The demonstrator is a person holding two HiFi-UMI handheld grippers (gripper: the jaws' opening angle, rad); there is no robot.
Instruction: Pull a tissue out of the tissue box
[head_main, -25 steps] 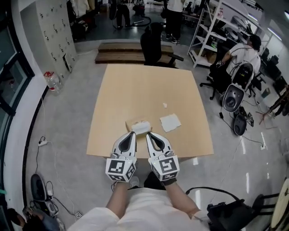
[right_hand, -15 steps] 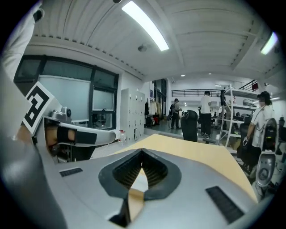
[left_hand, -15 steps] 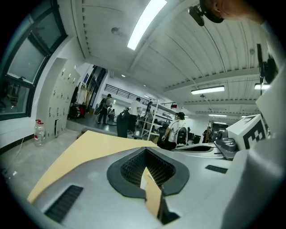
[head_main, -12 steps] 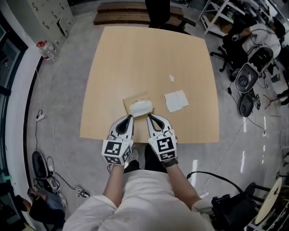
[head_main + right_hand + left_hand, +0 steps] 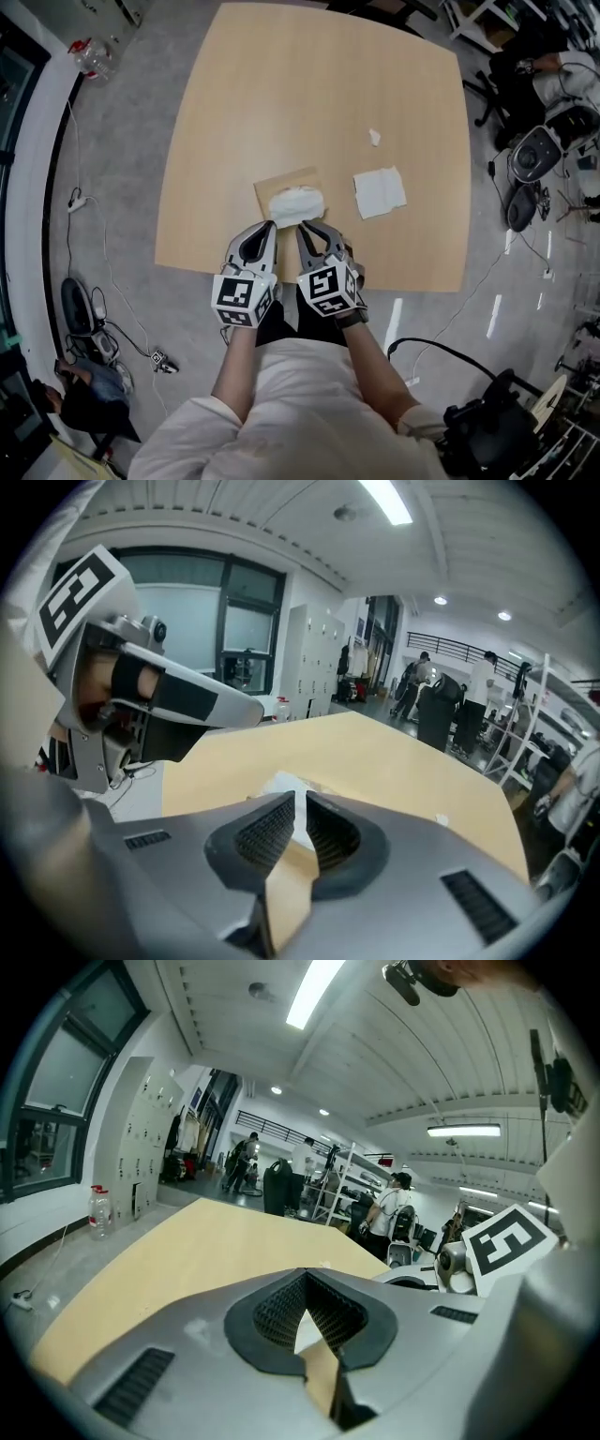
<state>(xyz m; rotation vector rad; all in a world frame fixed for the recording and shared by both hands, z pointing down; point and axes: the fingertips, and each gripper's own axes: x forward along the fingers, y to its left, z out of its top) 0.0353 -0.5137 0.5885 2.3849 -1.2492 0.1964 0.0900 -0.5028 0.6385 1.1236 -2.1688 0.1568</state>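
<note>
A flat tan tissue box [image 5: 277, 185] lies on the wooden table [image 5: 281, 84] near its front edge, with a crumpled white tissue [image 5: 296, 203] bulging from its top. My left gripper [image 5: 271, 228] sits at the box's near left corner, its jaws shut and empty. My right gripper [image 5: 303, 228] is just right of it, tips at the near edge of the tissue. Its jaws are opening, parted by a thin slit with nothing between them. In the right gripper view the tissue [image 5: 284, 786] shows just beyond the right gripper [image 5: 300, 803]. The left gripper [image 5: 302, 1276] hides most of the box.
A loose flat tissue [image 5: 380, 192] lies right of the box, with a small white scrap [image 5: 374, 137] beyond it. Grey floor with cables surrounds the table. Office chairs [image 5: 534, 159] and people are at the right. A water bottle [image 5: 89, 52] stands at the far left.
Both grippers have come down and forward to the box; their tips now reach its near edge. The right jaws have parted slightly.
</note>
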